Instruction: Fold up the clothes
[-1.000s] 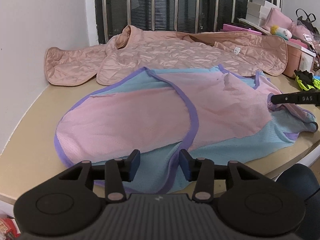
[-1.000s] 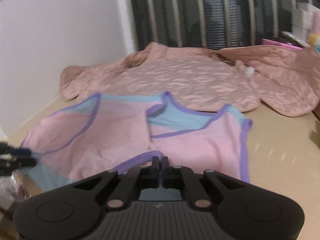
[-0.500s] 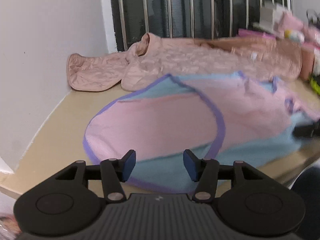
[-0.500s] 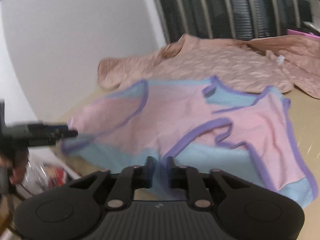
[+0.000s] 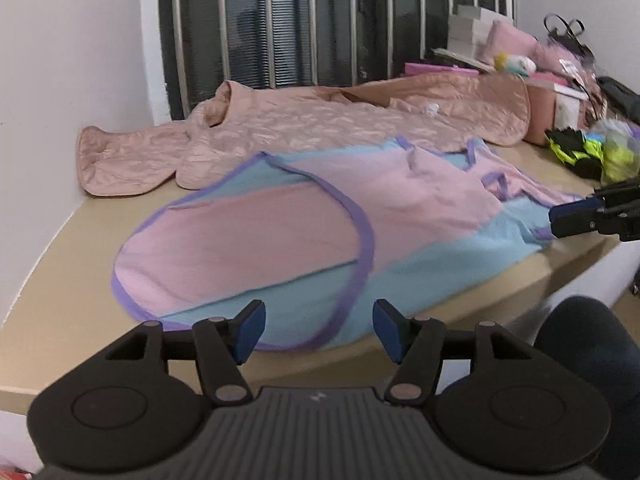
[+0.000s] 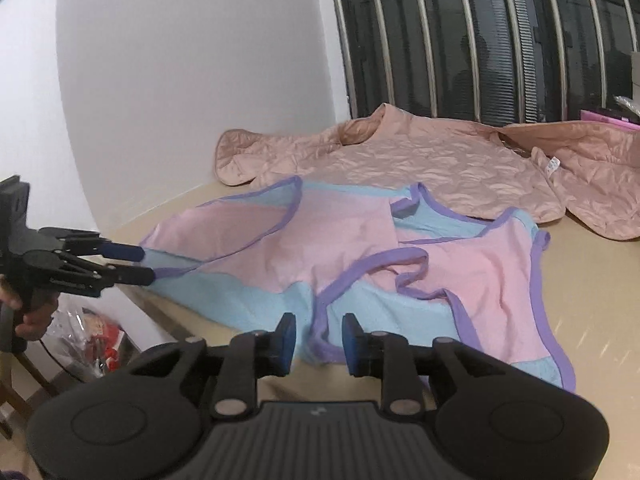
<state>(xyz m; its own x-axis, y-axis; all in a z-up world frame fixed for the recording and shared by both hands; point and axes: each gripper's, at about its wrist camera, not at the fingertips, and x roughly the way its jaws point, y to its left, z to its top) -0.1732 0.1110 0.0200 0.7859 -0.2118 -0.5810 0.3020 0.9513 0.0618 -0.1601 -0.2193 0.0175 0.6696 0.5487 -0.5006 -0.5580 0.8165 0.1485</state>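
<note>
A pink and light-blue garment [image 5: 304,236] with purple binding along its edges is lying spread across the beige worktop [image 5: 60,280], its thin mesh-like cloth folded over itself in soft, rounded flaps. Its near hem is reaching the worktop's front edge, and some of its blue underside is lying hidden beneath the pink layers. Behind it, a quilted, shiny peach jacket [image 5: 320,128] is lying flat against the barred window [image 5: 320,20], one sleeve trailing toward the white wall; their edges are overlapping or just touching, and which is hard to tell.

The left hand-held gripper [image 5: 318,326] is hovering at the garment's near hem with its jaws opening, blue pads well apart and nothing pinched between them. The right hand-held gripper [image 6: 318,340] is sitting at the purple-bound edge on the other side, its jaws also opening; a fold of binding is showing in the narrow gap, but the pads are not pressing on it.

At the worktop's far end, a blurred heap of pink boxes [image 5: 548,100] and neon-yellow and black items [image 5: 580,152] is partly cut off. A person's fingers [image 6: 28,316] are gripping the left tool's handle at the edge of the right wrist view.
</note>
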